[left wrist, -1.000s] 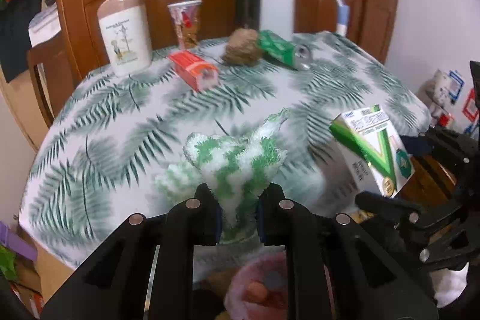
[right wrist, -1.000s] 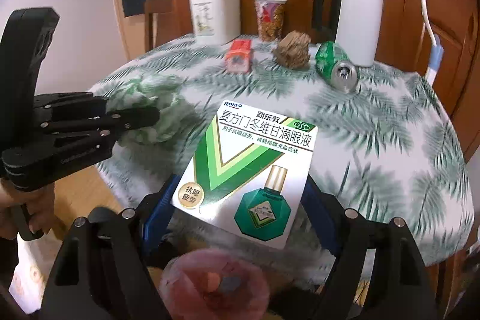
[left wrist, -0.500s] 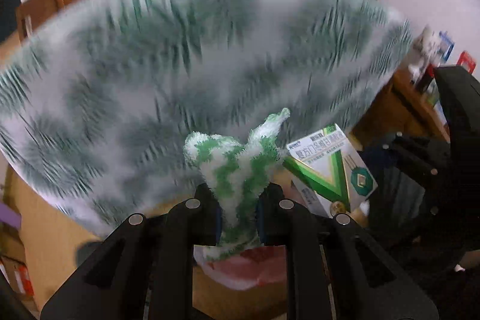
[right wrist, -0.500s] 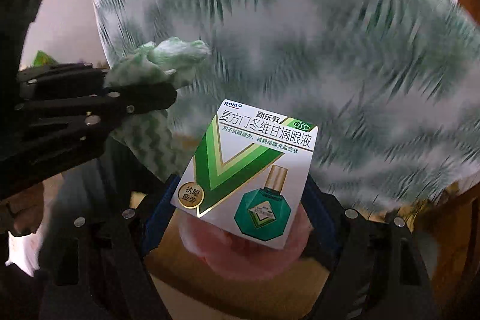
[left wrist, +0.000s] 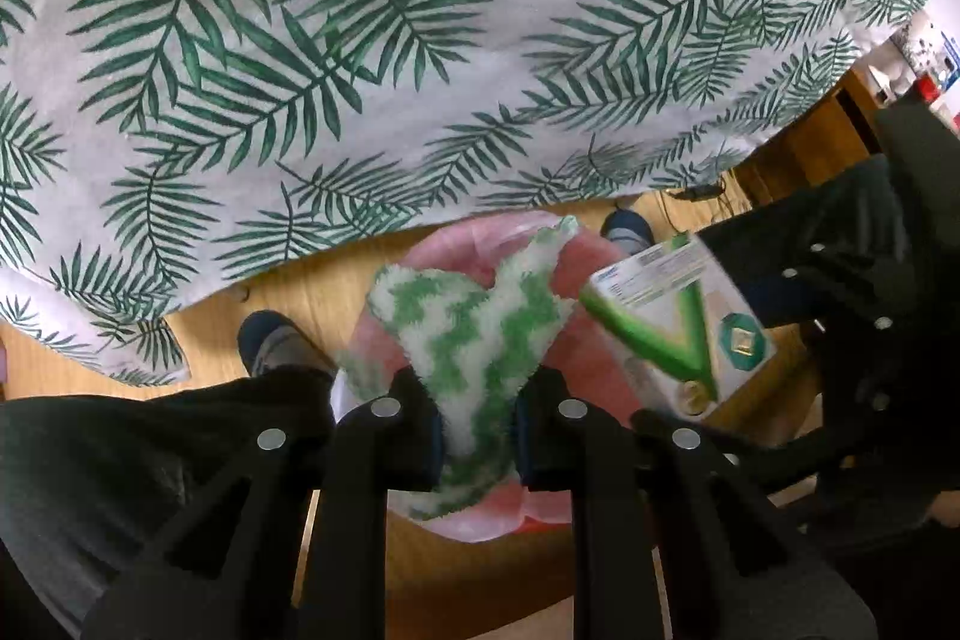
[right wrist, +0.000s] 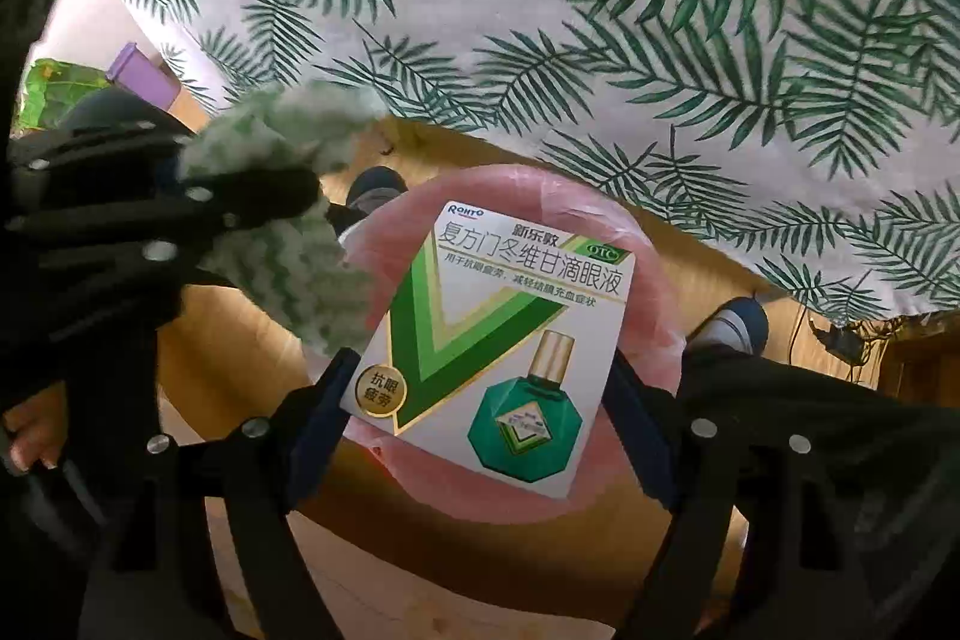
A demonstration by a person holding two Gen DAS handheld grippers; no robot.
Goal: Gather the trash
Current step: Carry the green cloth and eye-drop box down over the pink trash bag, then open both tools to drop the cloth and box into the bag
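Fuzzy green-and-white cloth (left wrist: 480, 358) pinched in left gripper (left wrist: 480, 436); white-green box (right wrist: 504, 358) clamped across right gripper (right wrist: 480, 400). Both pointing steeply down over pink bin (right wrist: 654, 304), box at cloth's 3 o'clock.

A white cardboard eye-drop box with a green V and a green bottle printed on it (right wrist: 498, 358) is clamped between the blue-padded jaws of the right gripper (right wrist: 480, 394), above a round pink bag-lined bin (right wrist: 651, 304) on the wooden floor (right wrist: 420, 580). To the left, a crumpled green-and-white cloth (right wrist: 282, 268) is pinched in the black left gripper (right wrist: 240, 196). A white tablecloth with green palm leaves (right wrist: 540, 10) hangs across the far side.
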